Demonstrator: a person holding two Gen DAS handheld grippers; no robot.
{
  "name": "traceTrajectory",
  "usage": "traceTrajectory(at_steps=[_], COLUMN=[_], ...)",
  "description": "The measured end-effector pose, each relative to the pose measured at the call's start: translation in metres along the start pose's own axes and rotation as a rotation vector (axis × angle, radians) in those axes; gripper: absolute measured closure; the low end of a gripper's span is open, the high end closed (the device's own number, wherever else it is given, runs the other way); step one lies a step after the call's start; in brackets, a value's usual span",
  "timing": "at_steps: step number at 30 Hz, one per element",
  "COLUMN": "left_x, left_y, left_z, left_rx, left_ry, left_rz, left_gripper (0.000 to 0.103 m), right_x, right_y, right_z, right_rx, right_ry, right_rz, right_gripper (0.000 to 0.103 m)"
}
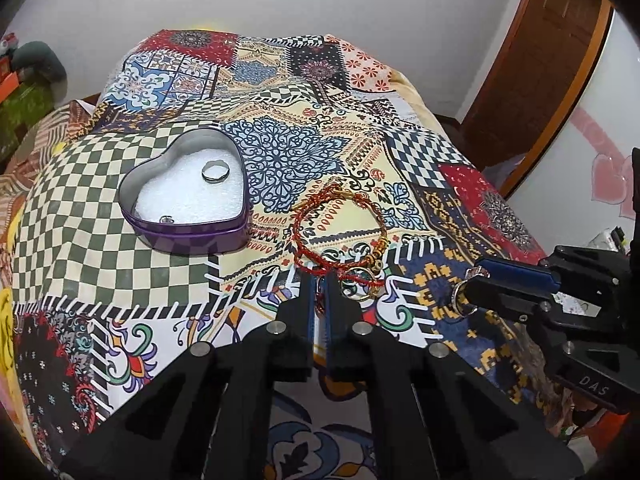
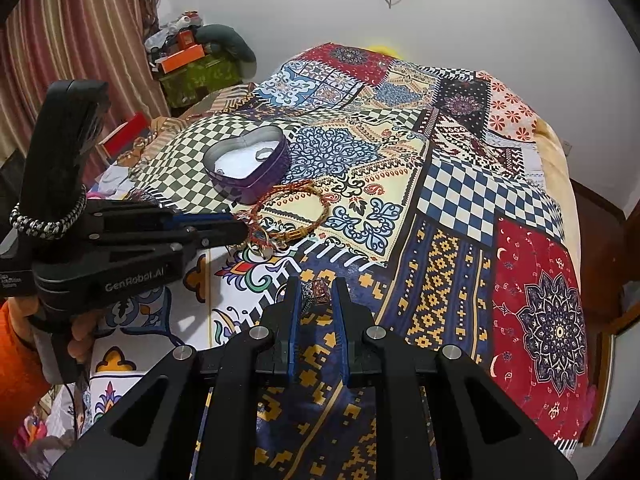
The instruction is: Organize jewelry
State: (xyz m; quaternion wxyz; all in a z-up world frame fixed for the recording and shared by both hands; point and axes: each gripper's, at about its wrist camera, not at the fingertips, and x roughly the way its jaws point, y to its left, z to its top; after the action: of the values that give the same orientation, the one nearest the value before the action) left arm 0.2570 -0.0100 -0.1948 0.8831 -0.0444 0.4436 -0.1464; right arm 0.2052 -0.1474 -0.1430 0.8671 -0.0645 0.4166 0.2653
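Observation:
A purple heart-shaped tin (image 1: pixel 188 208) with white lining holds a silver ring (image 1: pixel 215 171) and a small piece near its front wall; it also shows in the right wrist view (image 2: pixel 250 164). A red cord bracelet with gold beads (image 1: pixel 340 232) lies on the patterned cloth right of the tin, also seen in the right wrist view (image 2: pixel 292 208). My left gripper (image 1: pixel 319 280) is shut on the near end of the red bracelet. My right gripper (image 2: pixel 316 286) is shut on a stone-set ring (image 2: pixel 316 292), which also shows in the left wrist view (image 1: pixel 464 296).
The patchwork cloth (image 1: pixel 420 160) covers a bed. Curtains (image 2: pixel 80 40) and a cluttered stand with boxes (image 2: pixel 192 64) are at the left. A wooden door frame (image 1: pixel 552 60) stands at the right. The wall is behind.

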Motion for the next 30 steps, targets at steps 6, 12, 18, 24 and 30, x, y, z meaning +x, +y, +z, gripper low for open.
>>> traceTrajectory(at_steps=[6, 12, 18, 24, 30], left_x=[-0.015, -0.043, -0.074, -0.094, -0.081], left_y=[-0.001, 0.001, -0.001, -0.008, -0.011], left_z=[-0.007, -0.012, -0.011, -0.011, -0.030], left_rx=[-0.014, -0.023, -0.018, 0.004, -0.002], left_ry=[-0.027, -0.066, -0.113, -0.140, -0.058], left_rz=[-0.015, -0.023, -0.040, -0.053, -0.082], left_gripper=[0.101, 0.101, 0.101, 0.101, 0.101], right_x=[-0.006, -0.015, -0.024, -0.031, -0.036], right_y=[0.001, 0.006, 0.012, 0.019, 0.025], right_z=[0.003, 0.005, 0.009, 0.012, 0.011], right_rx=[0.001, -0.001, -0.006, -0.014, -0.019], right_ry=[-0.011, -0.027, -0.047, -0.063, -0.069], right_rz=[-0.004, -0.010, -0.013, -0.012, -0.013], right_gripper=[0.089, 0.089, 0.089, 0.090, 0.090])
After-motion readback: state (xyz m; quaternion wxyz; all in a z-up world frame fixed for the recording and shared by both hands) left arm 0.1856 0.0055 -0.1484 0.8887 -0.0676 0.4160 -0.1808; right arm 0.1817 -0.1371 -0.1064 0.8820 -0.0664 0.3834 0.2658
